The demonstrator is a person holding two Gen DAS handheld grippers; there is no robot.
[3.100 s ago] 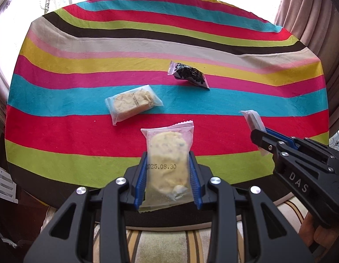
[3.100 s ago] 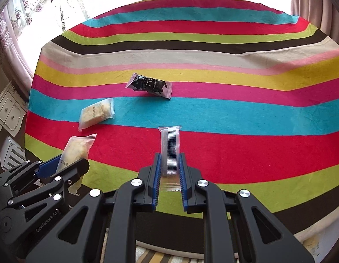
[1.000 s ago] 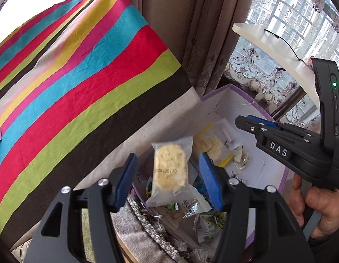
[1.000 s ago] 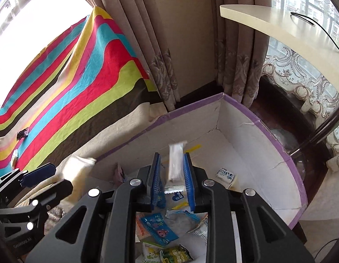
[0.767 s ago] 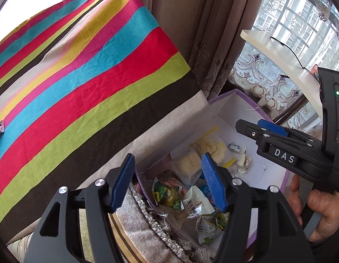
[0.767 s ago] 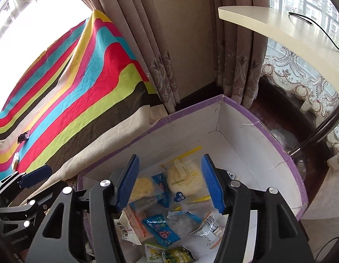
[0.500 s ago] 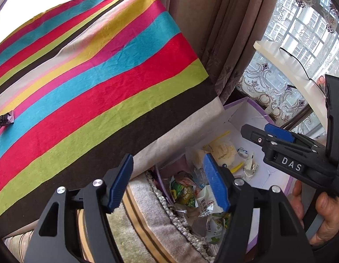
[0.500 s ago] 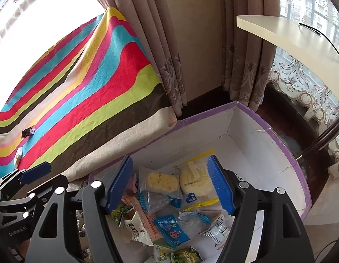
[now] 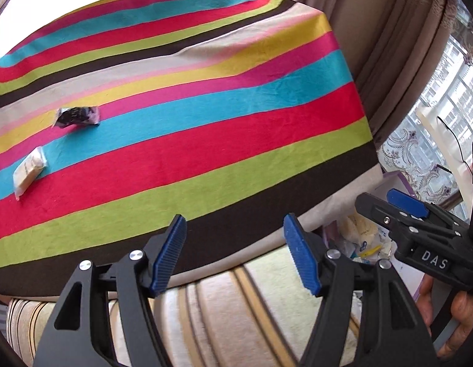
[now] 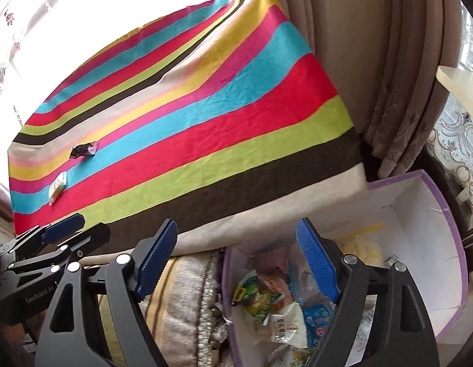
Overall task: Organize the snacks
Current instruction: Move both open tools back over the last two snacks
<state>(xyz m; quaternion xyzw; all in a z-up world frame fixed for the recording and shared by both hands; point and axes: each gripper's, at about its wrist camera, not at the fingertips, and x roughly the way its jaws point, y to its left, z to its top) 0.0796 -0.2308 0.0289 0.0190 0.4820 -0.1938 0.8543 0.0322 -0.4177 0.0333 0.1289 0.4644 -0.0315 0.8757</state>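
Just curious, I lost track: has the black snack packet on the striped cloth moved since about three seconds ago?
No. The black packet lies where the pink and blue stripes of the striped cloth meet, as before, with the pale packet nearby; only the camera swung.

Both wrist views look steeply down past their own tongs from near the striped tabletop (image 9: 205,128), sharing its edge and the purple-rimmed box (image 10: 432,214).

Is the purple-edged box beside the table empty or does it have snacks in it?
Not empty. The right wrist view shows the box open-topped, with a heap of snack packets on its floor.
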